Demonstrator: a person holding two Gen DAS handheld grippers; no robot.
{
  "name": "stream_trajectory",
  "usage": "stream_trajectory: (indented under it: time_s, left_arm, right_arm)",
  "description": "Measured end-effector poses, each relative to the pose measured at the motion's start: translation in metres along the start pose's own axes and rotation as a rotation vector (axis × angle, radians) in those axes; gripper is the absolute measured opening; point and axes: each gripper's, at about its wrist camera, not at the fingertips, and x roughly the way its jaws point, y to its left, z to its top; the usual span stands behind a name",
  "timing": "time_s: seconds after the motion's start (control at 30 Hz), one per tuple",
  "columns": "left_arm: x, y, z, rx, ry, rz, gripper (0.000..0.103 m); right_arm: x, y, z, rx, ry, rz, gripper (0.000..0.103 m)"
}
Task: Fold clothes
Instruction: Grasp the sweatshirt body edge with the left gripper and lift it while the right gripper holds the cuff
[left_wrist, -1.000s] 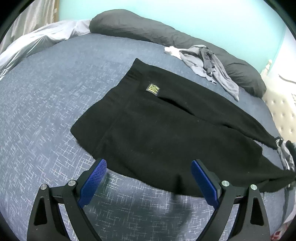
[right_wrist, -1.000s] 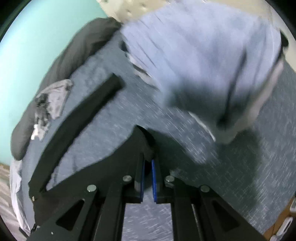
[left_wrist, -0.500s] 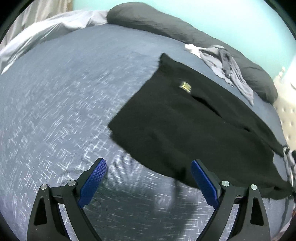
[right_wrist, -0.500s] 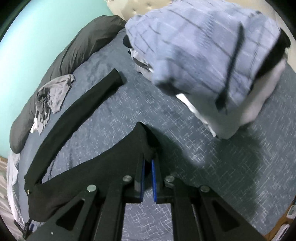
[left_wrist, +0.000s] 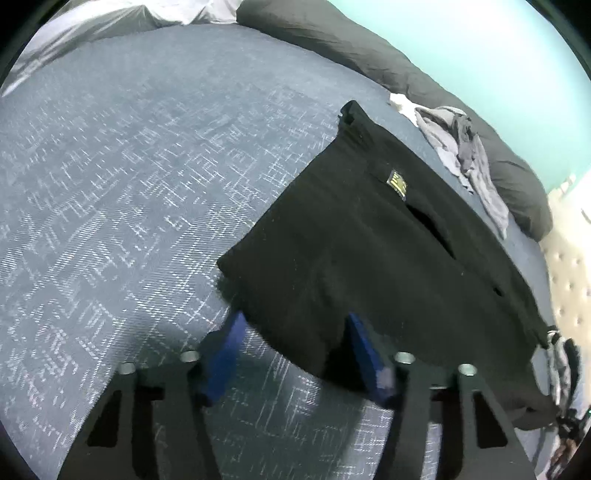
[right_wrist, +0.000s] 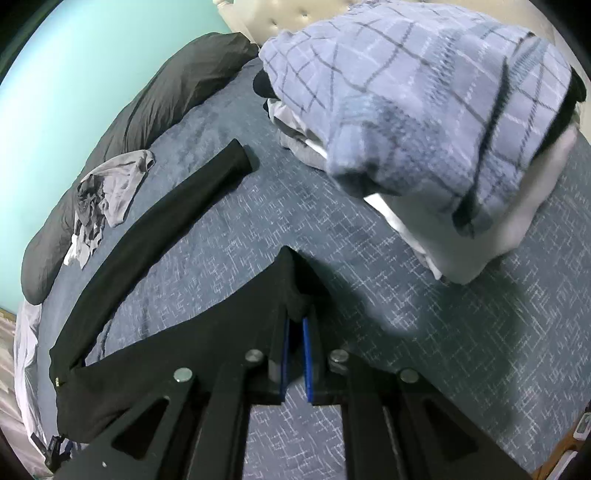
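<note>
Blue patterned bedding (left_wrist: 122, 192) covers the bed, with a long dark pillow (left_wrist: 369, 55) along the turquoise wall (left_wrist: 498, 44) and a crumpled grey garment (left_wrist: 465, 155) lying against it. Spread flat on the bed are the black trousers (left_wrist: 369, 251), waistband and small yellow label (left_wrist: 397, 183) toward the pillow, one leg stretched out straight and the other drawn toward the right wrist camera. The left gripper (left_wrist: 295, 332) is at the near corner of the trousers' hem, its blue pads (left_wrist: 225, 350) blurred and closing around the fabric edge that lies between them; the pads do not appear to press on the cloth. The right gripper (right_wrist: 295, 325) is clenched on the cuff end of the nearer trouser leg, the cloth pinched between its narrow jaws and peaking up from the bedding. Beyond it sits a stack of folded clothes (right_wrist: 424, 122) topped by a blue checked piece, near the tufted headboard (right_wrist: 295, 14).
</note>
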Motion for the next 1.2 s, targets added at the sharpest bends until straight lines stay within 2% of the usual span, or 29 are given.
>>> stream_trajectory:
  time_s: [0.13, 0.2, 0.4, 0.63, 0.83, 1.0, 1.1, 1.2]
  left_arm:
    - [-0.006, 0.0, 0.003, 0.005, -0.006, -0.028, 0.028]
    - [-0.013, -0.004, 0.005, 0.022, -0.015, -0.025, 0.016]
    - [-0.033, -0.013, 0.013, 0.084, -0.035, -0.015, 0.013]
    - [-0.038, -0.014, 0.017, 0.084, -0.028, -0.025, 0.011]
    - [-0.059, -0.02, 0.025, 0.102, -0.024, -0.044, 0.01]
    - [-0.076, -0.019, 0.026, 0.099, -0.011, -0.061, 0.01]
    - [-0.076, -0.012, 0.024, 0.069, 0.014, -0.079, 0.01]
    - [-0.066, -0.005, 0.02, 0.054, 0.041, -0.065, 0.01]
  right_arm:
    - [0.001, -0.003, -0.002, 0.011, 0.0, -0.002, 0.006]
    - [0.001, -0.003, -0.002, 0.012, -0.002, 0.001, 0.006]
    - [-0.003, -0.003, -0.001, 0.009, -0.009, 0.015, 0.006]
    - [-0.005, -0.001, 0.0, 0.013, -0.012, 0.025, 0.006]
    - [-0.016, -0.001, 0.006, 0.01, -0.018, 0.049, 0.006]
    - [-0.038, 0.004, 0.015, -0.012, -0.033, 0.079, 0.006]
    - [-0.05, 0.004, 0.02, -0.014, -0.046, 0.089, 0.006]
    - [-0.052, 0.0, 0.023, -0.012, -0.052, 0.074, 0.006]
